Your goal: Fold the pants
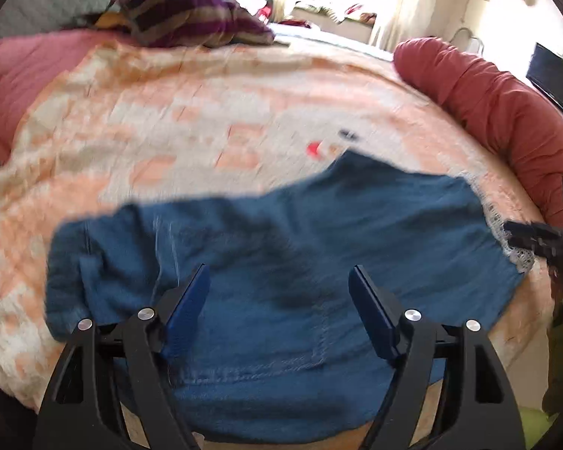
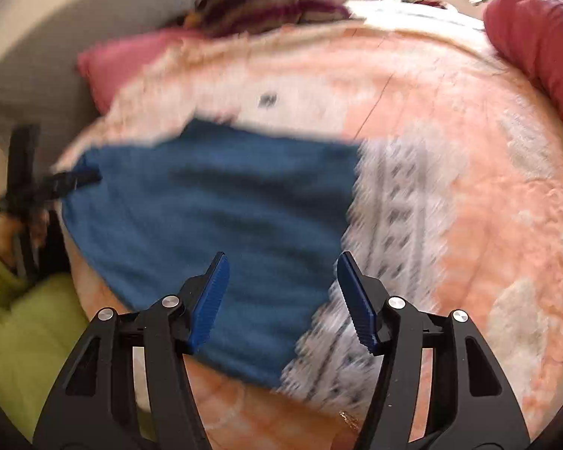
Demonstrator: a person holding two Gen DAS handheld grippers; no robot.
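Blue denim pants (image 1: 281, 225) lie folded in a wide flat bundle on a peach and white blanket (image 1: 150, 120). In the left wrist view my left gripper (image 1: 279, 273) hovers over the near part of the pants, jaws open, nothing between the blue pads. The right gripper (image 1: 536, 240) shows at the pants' right edge. In the right wrist view my right gripper (image 2: 281, 258) stands open above the right edge of the pants (image 2: 225, 195), and the left gripper (image 2: 67, 182) sits at their far left corner. Both views are blurred.
A striped purple cushion (image 1: 191, 11) and a pink pillow (image 1: 18, 75) lie at the far side of the bed, a red bolster (image 1: 488, 105) along the right. White grey-patterned cloth (image 2: 394, 225) borders the pants. A green sleeve (image 2: 3, 281) holds the left gripper.
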